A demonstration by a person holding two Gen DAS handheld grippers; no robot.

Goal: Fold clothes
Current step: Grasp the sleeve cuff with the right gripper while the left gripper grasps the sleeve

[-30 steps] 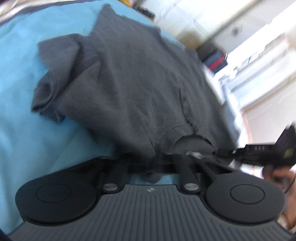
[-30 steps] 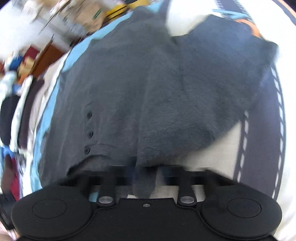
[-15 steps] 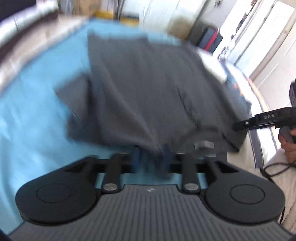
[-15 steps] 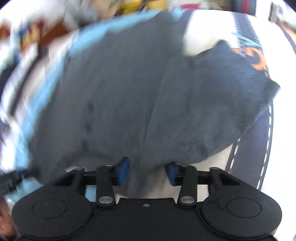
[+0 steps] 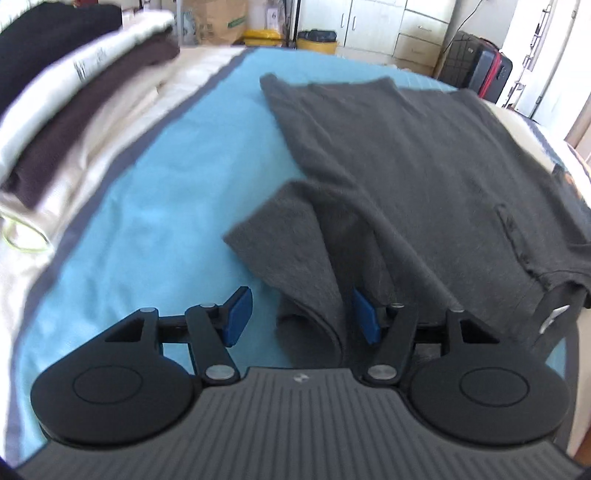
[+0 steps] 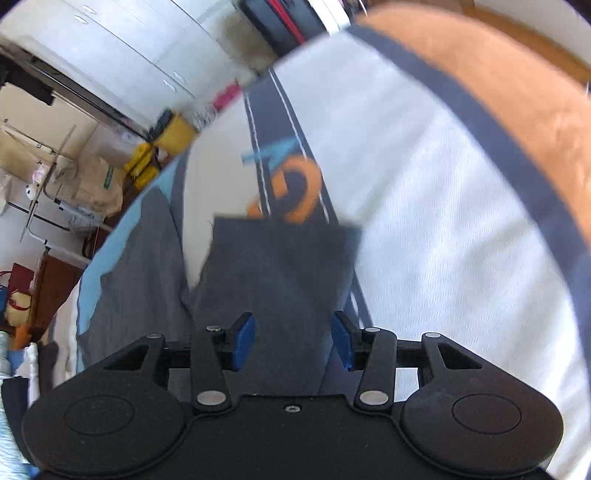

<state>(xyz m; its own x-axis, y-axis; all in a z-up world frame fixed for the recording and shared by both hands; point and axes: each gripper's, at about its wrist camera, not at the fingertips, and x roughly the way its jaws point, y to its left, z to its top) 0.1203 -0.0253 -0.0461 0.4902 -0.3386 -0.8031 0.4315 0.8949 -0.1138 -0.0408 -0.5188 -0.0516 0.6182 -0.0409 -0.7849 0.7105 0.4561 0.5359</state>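
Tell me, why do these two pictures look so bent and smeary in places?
Left wrist view: fisheye lens curves the blue bedsheet; grey shirt fairly sharp, the folded pile at left smeared. Right wrist view: tilted, motion-blurred, especially the white quilt; bright daylight, no harsh glare.

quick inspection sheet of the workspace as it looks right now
surface: bed with a light blue sheet, white patterned cover on the far side.
job's things: dark grey shirt spread flat, one sleeve lying folded near the left gripper.
clutter: stack of folded clothes beside the sheet.
grippers: left gripper open, sleeve edge between its fingers; right gripper open over grey fabric.
cables: nothing seen.
surroundings: white cabinets, suitcase, paper bag.
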